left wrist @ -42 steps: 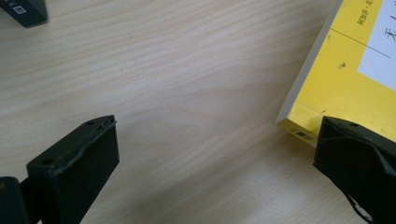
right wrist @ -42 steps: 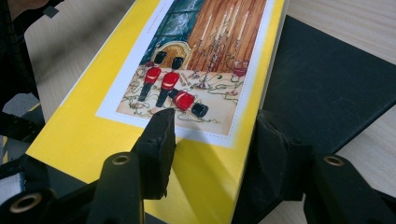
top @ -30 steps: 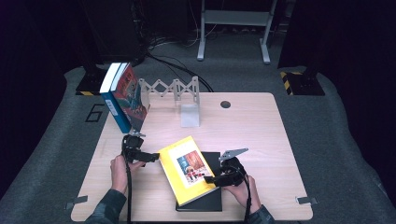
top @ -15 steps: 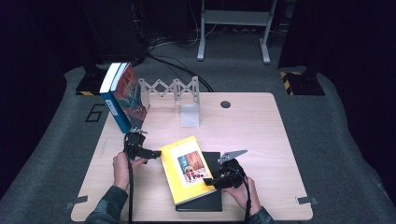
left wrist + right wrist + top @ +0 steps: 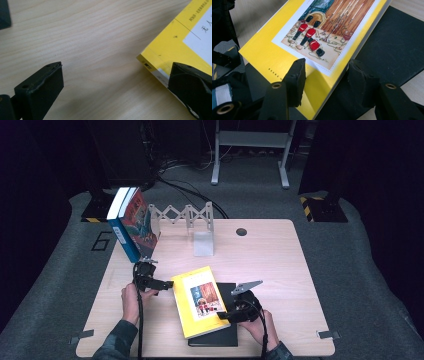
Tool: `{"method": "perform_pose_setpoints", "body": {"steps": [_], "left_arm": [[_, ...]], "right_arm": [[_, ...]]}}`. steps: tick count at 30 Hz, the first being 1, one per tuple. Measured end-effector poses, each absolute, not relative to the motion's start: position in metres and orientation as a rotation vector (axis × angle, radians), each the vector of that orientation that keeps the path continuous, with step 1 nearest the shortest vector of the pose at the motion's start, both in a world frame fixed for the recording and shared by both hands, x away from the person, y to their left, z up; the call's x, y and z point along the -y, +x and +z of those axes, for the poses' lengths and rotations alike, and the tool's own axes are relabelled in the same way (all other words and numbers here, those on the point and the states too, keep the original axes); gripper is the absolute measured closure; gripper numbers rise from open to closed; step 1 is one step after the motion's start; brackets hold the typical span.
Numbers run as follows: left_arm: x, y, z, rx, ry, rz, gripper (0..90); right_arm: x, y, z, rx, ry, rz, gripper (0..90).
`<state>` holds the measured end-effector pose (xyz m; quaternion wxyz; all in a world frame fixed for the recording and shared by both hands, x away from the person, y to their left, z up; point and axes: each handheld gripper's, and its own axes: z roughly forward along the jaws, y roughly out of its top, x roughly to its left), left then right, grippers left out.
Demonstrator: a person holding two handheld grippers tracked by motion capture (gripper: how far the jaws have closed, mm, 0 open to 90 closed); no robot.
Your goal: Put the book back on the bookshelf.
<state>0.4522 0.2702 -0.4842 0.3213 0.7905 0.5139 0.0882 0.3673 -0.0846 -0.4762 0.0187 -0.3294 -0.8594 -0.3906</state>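
A yellow book [image 5: 199, 299] with a picture of red-coated guards lies slanted, its right part resting on a black book [image 5: 229, 338] and its left part on the wooden table [image 5: 280, 270]. My right gripper [image 5: 225, 315] is at the yellow book's [image 5: 287, 47] near right corner. Its jaws [image 5: 327, 66] straddle that corner, one over the cover and one beside the page edge above the black book [image 5: 402, 47], with a gap left. My left gripper [image 5: 166, 285] stands wide open [image 5: 116, 75] at the book's far left corner [image 5: 172, 40], over bare wood.
Two tall books [image 5: 131, 222] lean upright at the table's back left, against a grey zigzag rack [image 5: 180, 214] with a white end plate [image 5: 203, 244]. A round hole [image 5: 241, 231] sits behind the middle. A person's hands hold both grippers at the near edge.
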Motion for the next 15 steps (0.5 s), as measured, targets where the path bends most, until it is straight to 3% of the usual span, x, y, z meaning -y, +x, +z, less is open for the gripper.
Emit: {"method": "perform_pose_setpoints", "body": {"steps": [10,15], "left_arm": [[-0.261,0.433,-0.483,-1.285,2.091,0.226,0.0],[-0.259,0.429,-0.483,-1.288,2.091,0.216,0.0]], "right_arm": [[0.069,0.386,-0.470,2.766,-1.039,-1.184,45.8],[0.068,0.393,-0.472,2.741,-1.058,-1.192,50.0]]}}
